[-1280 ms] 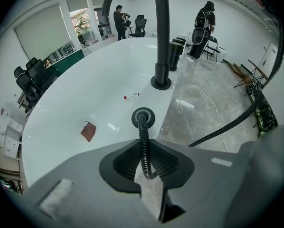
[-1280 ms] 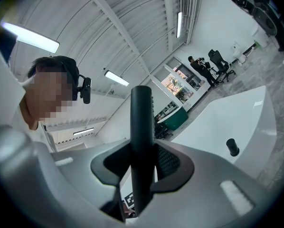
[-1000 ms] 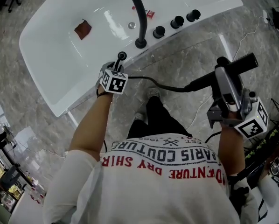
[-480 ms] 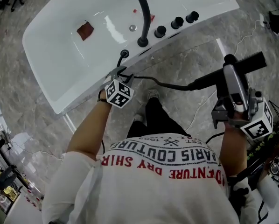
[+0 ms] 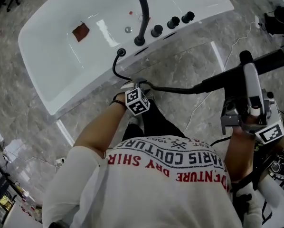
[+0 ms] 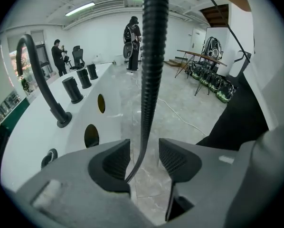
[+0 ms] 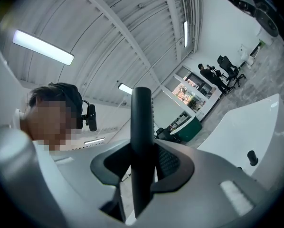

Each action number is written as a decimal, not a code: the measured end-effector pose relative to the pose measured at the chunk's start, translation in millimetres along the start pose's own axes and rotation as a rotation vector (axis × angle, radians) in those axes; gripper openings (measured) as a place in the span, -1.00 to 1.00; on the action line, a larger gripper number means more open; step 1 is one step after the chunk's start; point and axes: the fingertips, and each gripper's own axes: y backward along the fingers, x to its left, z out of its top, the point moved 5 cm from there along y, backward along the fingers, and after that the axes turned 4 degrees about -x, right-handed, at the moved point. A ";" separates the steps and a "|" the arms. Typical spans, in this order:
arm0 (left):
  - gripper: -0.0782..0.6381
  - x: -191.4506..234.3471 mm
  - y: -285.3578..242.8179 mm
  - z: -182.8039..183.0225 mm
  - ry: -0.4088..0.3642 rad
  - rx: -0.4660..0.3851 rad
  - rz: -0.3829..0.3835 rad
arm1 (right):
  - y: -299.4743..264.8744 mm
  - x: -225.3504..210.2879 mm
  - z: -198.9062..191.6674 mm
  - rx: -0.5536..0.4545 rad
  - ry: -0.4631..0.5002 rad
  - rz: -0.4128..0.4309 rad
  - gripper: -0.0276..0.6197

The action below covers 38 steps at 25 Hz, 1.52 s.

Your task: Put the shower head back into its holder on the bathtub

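The black shower head (image 5: 256, 66) is held out over the floor at the right, with my right gripper (image 5: 247, 65) shut on its handle (image 7: 142, 137). Its black ribbed hose (image 5: 173, 89) runs left to my left gripper (image 5: 135, 84), then loops up into the round holder (image 5: 121, 52) on the white bathtub's rim (image 5: 199, 20). In the left gripper view the hose (image 6: 149, 80) passes loosely between the jaws of my left gripper (image 6: 144, 158). Those jaws have just been opening and the pads do not press on it.
A curved black faucet (image 5: 141, 13) and three black knobs (image 5: 173, 23) stand on the tub rim beside the holder. A red-brown patch (image 5: 80, 32) lies in the tub. Thin cables (image 5: 256, 27) trail over the marble floor at right. People stand far off (image 6: 132, 37).
My left gripper came away from the tub rim towards me along the hose, rolled, and a hose loop now shows below the holder. The right gripper rose with the shower head.
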 end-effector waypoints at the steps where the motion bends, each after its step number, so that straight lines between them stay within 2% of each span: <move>1: -0.22 -1.1 -2.2 -0.2 0.012 -0.003 0.008 | 0.8 3.9 2.1 -0.002 -0.002 0.006 -0.54; 4: -0.22 -5.4 -8.4 -1.7 0.022 0.006 0.002 | 4.2 15.2 7.8 -0.020 -0.033 0.032 -0.53; 7: -0.24 -11.5 -13.2 -2.8 -0.007 0.023 -0.011 | 6.6 23.0 10.6 -0.038 -0.064 0.046 -0.53; 8: -0.32 -11.3 -13.7 -3.1 -0.019 0.030 -0.004 | 6.7 24.2 10.9 -0.041 -0.068 0.048 -0.53; 9: -0.53 -9.8 -13.7 -3.5 -0.028 0.036 0.007 | 6.6 24.9 11.1 -0.042 -0.067 0.048 -0.53; 10: -0.61 -8.3 -13.4 -4.3 -0.029 0.039 0.014 | 6.7 25.2 11.1 -0.042 -0.061 0.048 -0.54; 16: -0.61 -7.9 4.6 -14.1 0.031 0.005 0.018 | 12.9 22.3 13.2 -0.037 0.007 0.002 -0.54; 22: -0.62 -5.6 60.0 -18.0 0.094 -0.094 0.083 | 13.9 23.0 5.7 -0.019 0.108 -0.060 -0.54; 29: -0.62 0.2 145.8 -25.2 0.162 -0.236 0.210 | 15.5 30.6 -12.0 0.042 0.240 -0.110 -0.54; 34: -0.62 22.3 198.2 -18.7 0.202 -0.323 0.301 | 18.0 37.5 -26.4 0.079 0.287 -0.137 -0.54; 38: -0.62 50.1 230.4 -2.7 0.203 -0.392 0.370 | 24.8 42.3 -36.0 0.097 0.313 -0.179 -0.54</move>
